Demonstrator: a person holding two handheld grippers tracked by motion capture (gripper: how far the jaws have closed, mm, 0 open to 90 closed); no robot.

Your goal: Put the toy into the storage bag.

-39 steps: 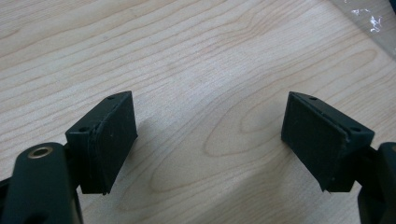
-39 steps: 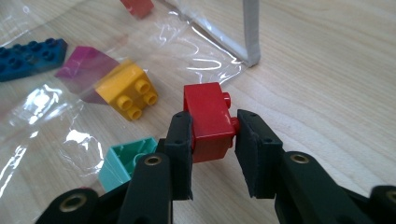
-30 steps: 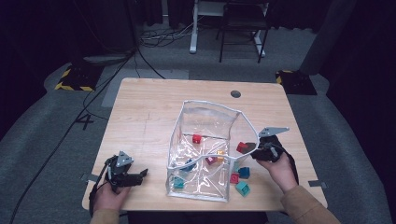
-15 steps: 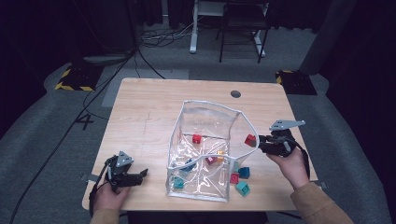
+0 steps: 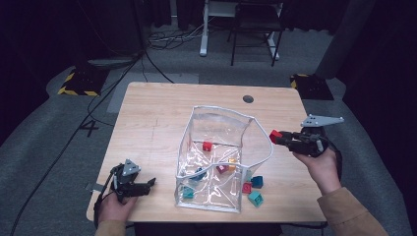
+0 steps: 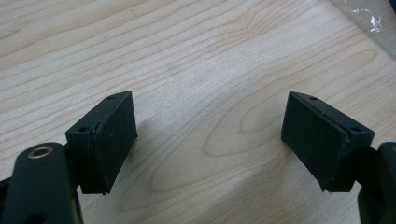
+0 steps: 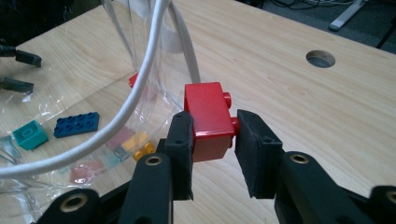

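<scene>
Left gripper [image 5: 147,184] rests on the table [image 5: 162,113], jaws spread, nothing between. Clear bag [image 5: 216,162] stands open, holding a red brick [image 5: 207,145], yellow, blue and teal ones. Right gripper [image 5: 279,139] pinches a red block [image 7: 208,120] just outside the bag's rim.

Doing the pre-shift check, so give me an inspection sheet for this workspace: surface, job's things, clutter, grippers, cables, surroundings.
Surface: wooden table, round hole near far edge.
Job's things: red brick; clear bag holding bricks.
Clutter: teal, blue and red loose bricks beside the bag.
Grippers: right gripper clamps the red brick at the bag's rim; left gripper open above bare wood.
Cables: black cable on the floor, left.
Surroundings: grey floor, chair behind.
</scene>
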